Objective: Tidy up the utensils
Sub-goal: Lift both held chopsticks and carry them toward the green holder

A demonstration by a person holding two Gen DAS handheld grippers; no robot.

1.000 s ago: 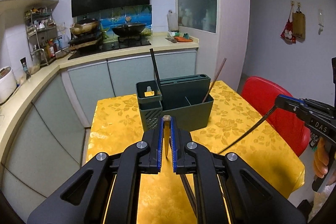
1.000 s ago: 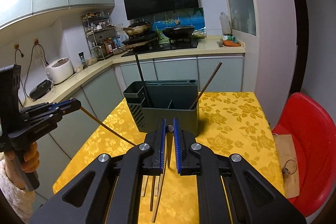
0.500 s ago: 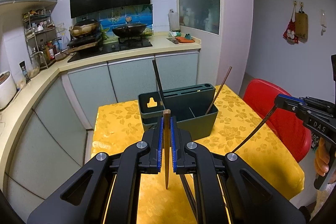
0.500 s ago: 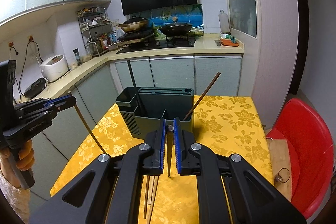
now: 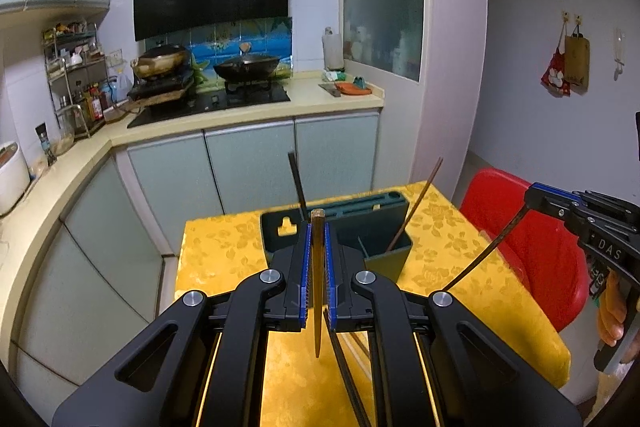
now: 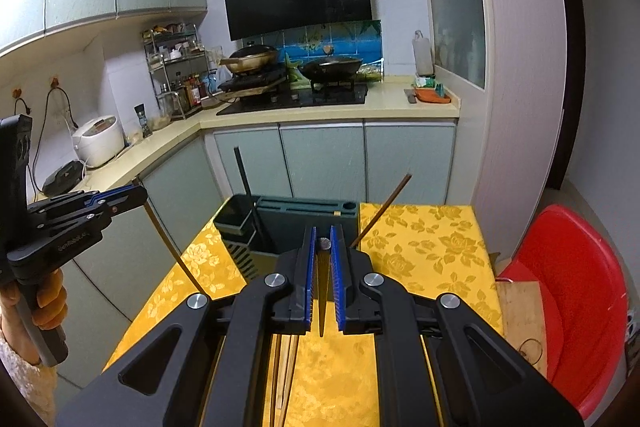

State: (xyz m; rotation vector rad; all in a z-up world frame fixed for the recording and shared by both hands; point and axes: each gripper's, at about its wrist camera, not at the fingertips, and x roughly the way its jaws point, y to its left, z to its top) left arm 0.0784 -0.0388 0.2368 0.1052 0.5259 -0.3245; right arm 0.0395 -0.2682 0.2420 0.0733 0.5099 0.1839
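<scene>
Nearest, the left gripper [image 5: 316, 231] is clamped on a brown chopstick [image 5: 317, 291], and the right gripper [image 6: 324, 243] is clamped on a dark chopstick [image 6: 322, 303]; both are held above the table [image 6: 424, 247]. Beyond them stands the green holder [image 6: 308, 217], with a black stick [image 6: 246, 195] in its left side bin and a brown stick [image 6: 384, 207] leaning in its main compartment.
</scene>
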